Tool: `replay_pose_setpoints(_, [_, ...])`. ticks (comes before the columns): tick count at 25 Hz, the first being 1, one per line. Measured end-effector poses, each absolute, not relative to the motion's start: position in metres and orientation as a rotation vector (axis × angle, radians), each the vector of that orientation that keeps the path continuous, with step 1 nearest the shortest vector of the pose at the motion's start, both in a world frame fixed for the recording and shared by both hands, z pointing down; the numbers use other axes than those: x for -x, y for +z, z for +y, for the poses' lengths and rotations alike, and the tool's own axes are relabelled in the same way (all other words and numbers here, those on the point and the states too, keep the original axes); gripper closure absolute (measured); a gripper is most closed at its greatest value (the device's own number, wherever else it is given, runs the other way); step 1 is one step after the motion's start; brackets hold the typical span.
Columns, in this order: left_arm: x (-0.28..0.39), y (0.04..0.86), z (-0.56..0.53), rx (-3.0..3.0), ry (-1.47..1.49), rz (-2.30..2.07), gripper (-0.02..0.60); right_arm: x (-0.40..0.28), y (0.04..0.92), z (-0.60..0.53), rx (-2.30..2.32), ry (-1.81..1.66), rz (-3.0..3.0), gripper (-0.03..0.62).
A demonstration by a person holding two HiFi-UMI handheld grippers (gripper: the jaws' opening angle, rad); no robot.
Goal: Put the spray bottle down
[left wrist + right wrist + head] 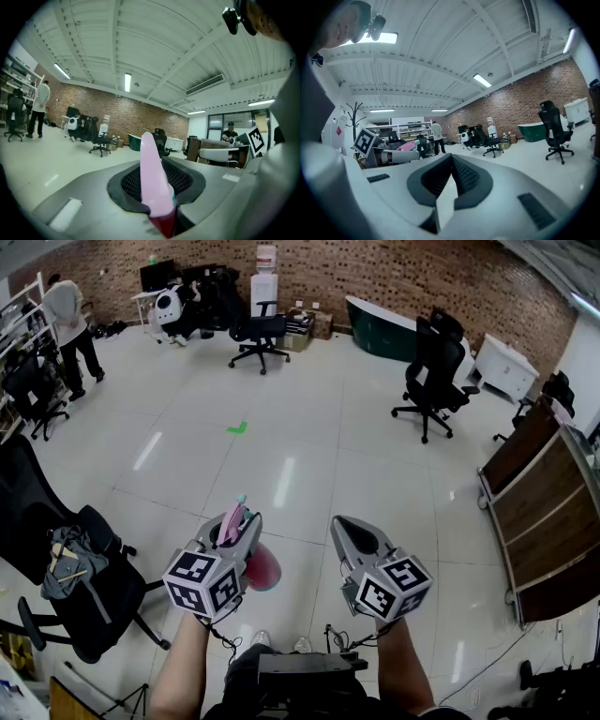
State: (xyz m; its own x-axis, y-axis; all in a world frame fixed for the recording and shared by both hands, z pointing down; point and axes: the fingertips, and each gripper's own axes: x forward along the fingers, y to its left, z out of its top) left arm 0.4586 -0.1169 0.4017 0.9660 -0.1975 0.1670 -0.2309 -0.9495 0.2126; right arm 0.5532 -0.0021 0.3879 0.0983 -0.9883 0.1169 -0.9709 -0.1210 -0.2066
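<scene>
My left gripper (pixel 238 519) is held out over the floor, shut on the pink spray bottle (pixel 262 567). The jaws clamp its pale pink top (pixel 232 518), and the darker pink body hangs to the right below them. In the left gripper view the pale pink top (pixel 153 180) stands up between the shut jaws of that gripper (pixel 157 161). My right gripper (pixel 351 532) hovers level beside it, shut with nothing in it. In the right gripper view its jaws (pixel 450 157) meet at the tips. The bottle (pixel 405 146) shows at the left of that view.
A black chair draped with clothes (pixel 67 563) stands close on the left. Office chairs (pixel 260 335) (pixel 432 371) sit farther out on the white floor. A wooden counter (pixel 542 512) runs along the right. A person (pixel 67 320) stands far left by shelves.
</scene>
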Motion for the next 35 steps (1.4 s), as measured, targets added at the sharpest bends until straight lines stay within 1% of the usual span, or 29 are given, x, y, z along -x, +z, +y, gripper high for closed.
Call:
replay_pose_setpoints(5, [-0.423, 0.393, -0.132, -2.876, 0.181, -0.472, 0.477, -0.538, 0.382, -0.023, 2.194, -0.329, 2.135, 0.586])
replay_pose_setpoints(11, [-0.328, 0.395, -0.164, -2.776, 0.132, -0.811, 0.477, -0.472, 0.379, -0.082, 1.961, -0.313, 2.376, 0.586])
replay_pose_setpoints(17, [-0.225, 0.394, -0.194, -2.678, 0.088, -1.092, 0.476, -0.375, 0.381, -0.145, 1.708, -0.3, 2.625, 0.586])
replay_pose_setpoints(26, [-0.064, 0.384, -0.226, -2.543, 0.036, -1.405, 0.477, -0.211, 0.37, -0.216, 1.336, -0.258, 2.839, 0.586])
replay_pose_setpoints(35, [0.09, 0.376, -0.214, -2.32, -0.011, -1.78, 0.477, -0.047, 0.366, -0.247, 0.877, -0.239, 3.027, 0.586])
